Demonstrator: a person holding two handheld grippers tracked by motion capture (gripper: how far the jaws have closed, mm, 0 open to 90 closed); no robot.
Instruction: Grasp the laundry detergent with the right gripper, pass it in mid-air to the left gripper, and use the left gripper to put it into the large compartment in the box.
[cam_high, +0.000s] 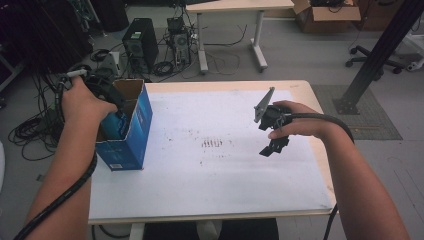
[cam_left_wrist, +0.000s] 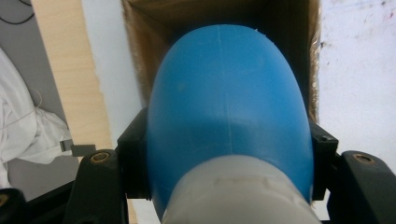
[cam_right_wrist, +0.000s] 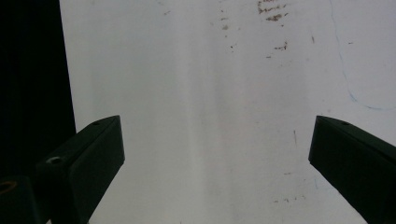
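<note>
Left gripper, jaws clamped on a blue rounded object, held over the open blue carton at the counter's left edge. Right gripper, jaws wide, hovers above bare stained counter.

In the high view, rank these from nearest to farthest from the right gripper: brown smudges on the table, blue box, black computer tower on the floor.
From the right gripper:
1. Brown smudges, mid-table, to its left.
2. Blue box, at the table's left edge.
3. Black computer tower, on the floor beyond the table's far left corner.
</note>
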